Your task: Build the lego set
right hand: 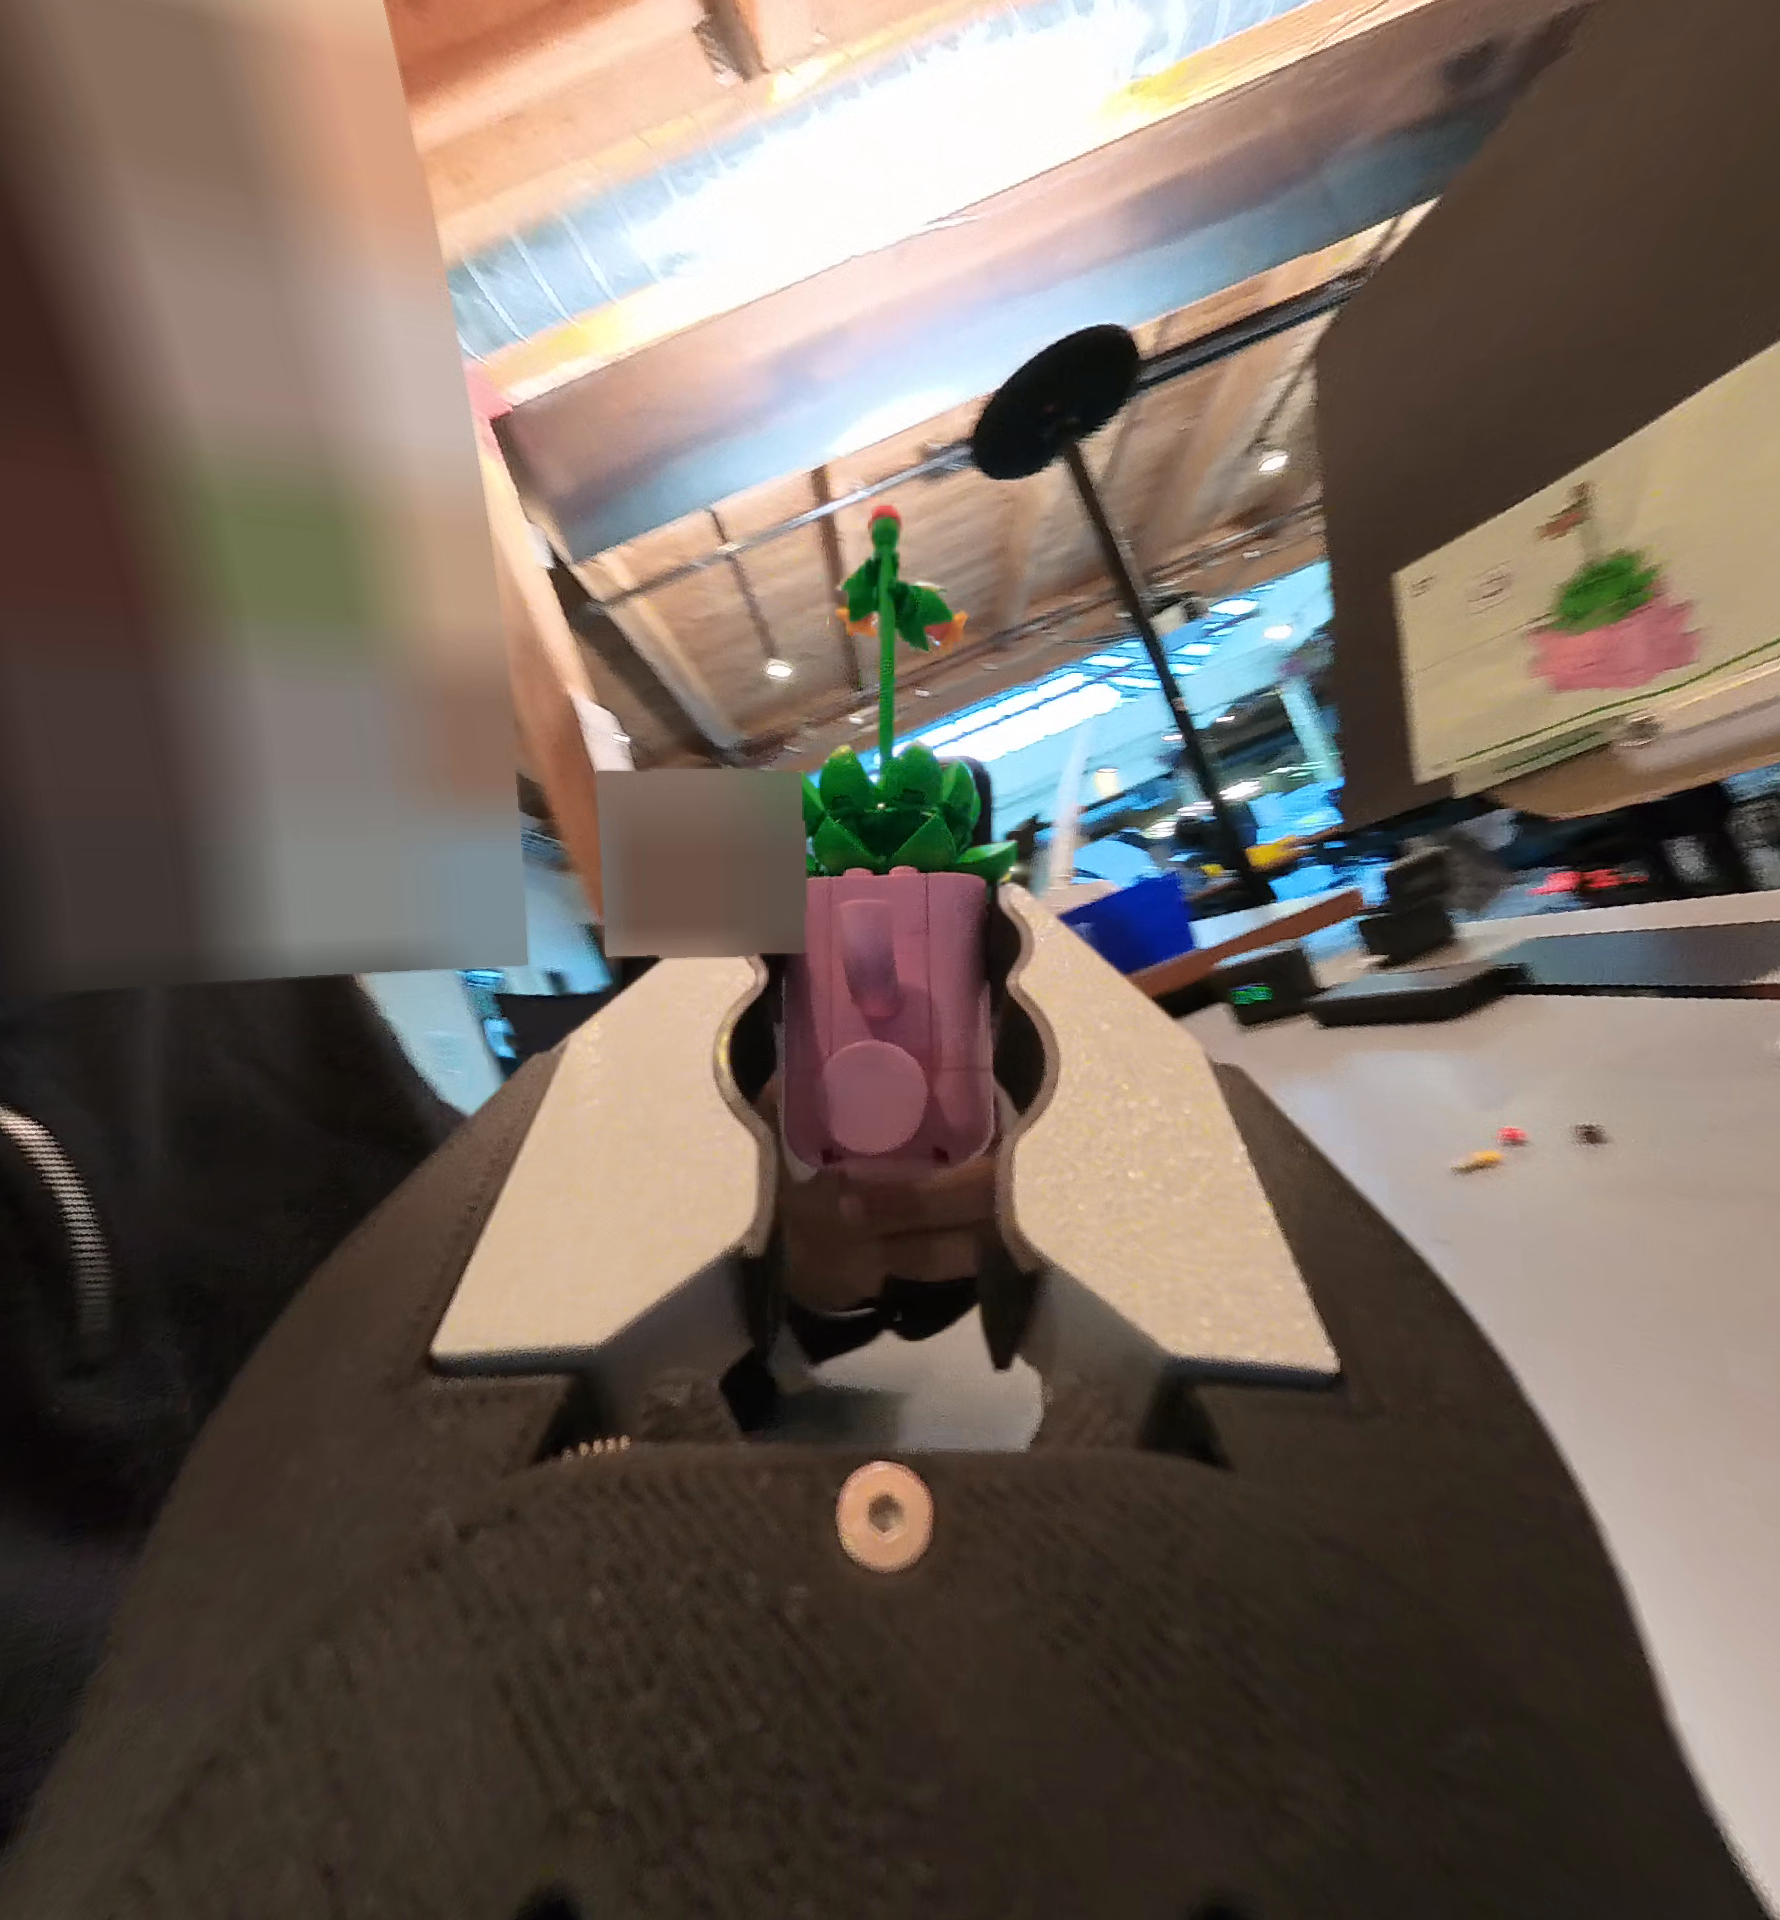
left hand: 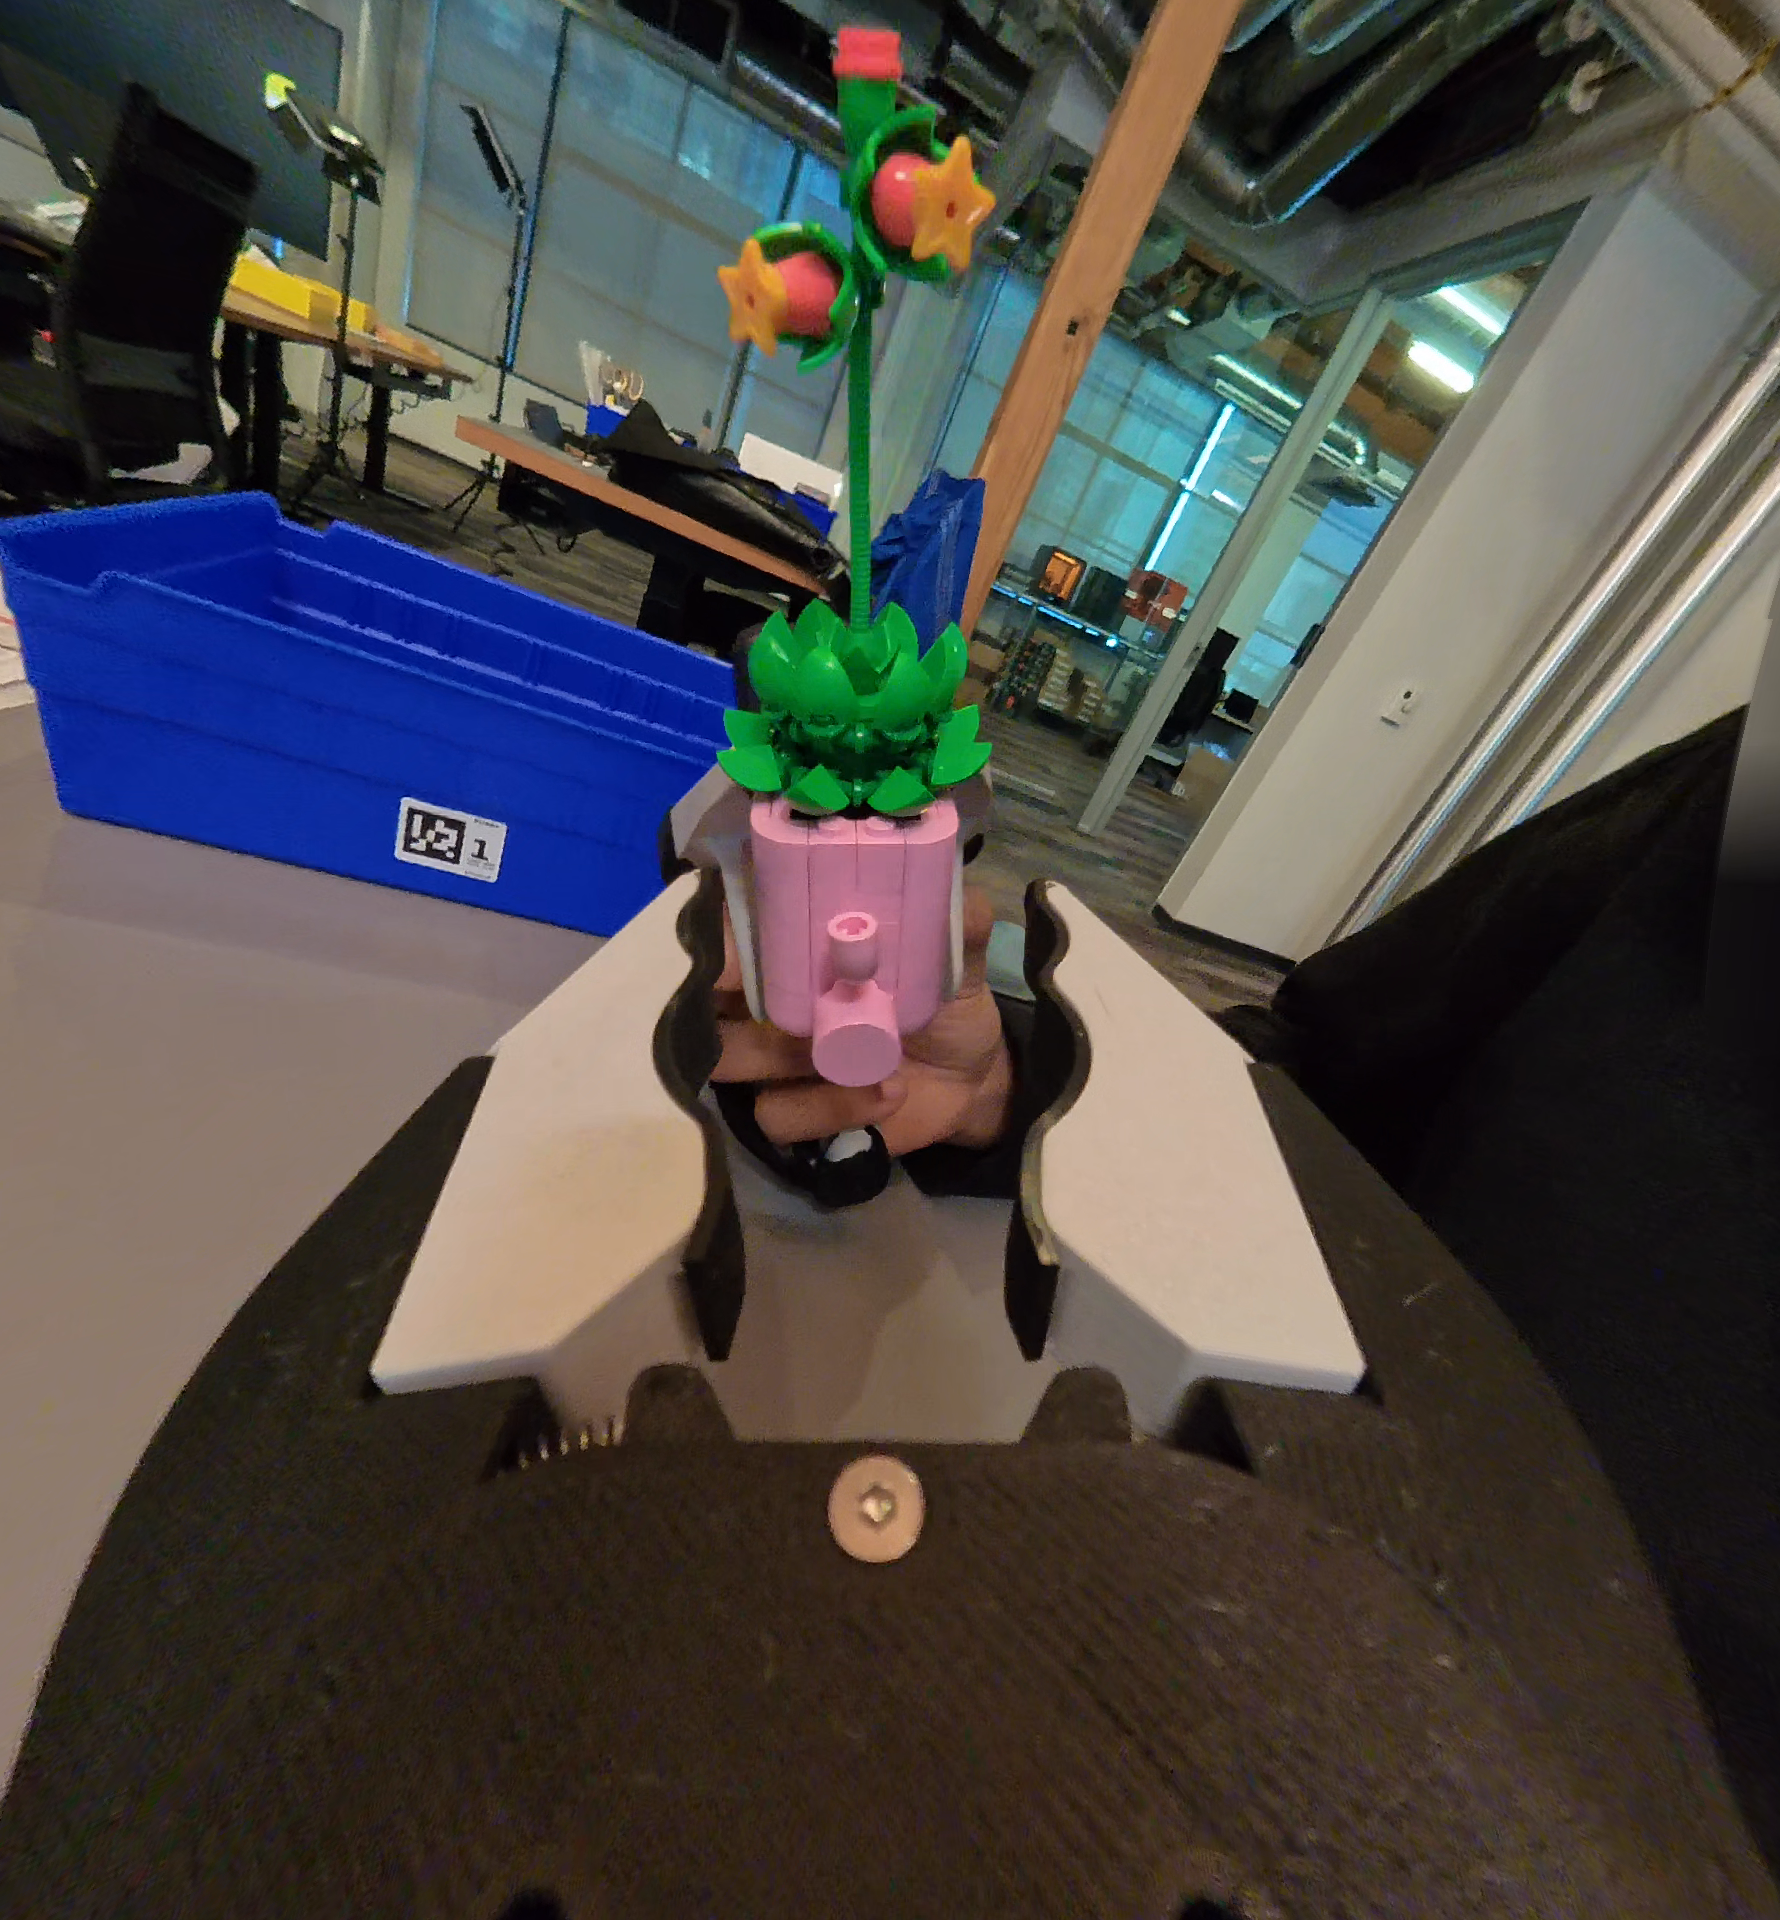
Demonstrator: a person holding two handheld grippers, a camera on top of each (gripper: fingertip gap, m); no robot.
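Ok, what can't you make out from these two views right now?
- Right wrist view: flowers too small and blurred to check.
- Right wrist view: loose pieces on the table, blurred; type unclear.
- Left wrist view: right tool's fingers mostly hidden behind the pink pot; contact unclear.

The lego plant (left hand: 855, 821) stands upright in the air: a pink pot (right hand: 891, 1023) with round pegs, green leaves, and a thin stem bearing two orange-starred pink buds.
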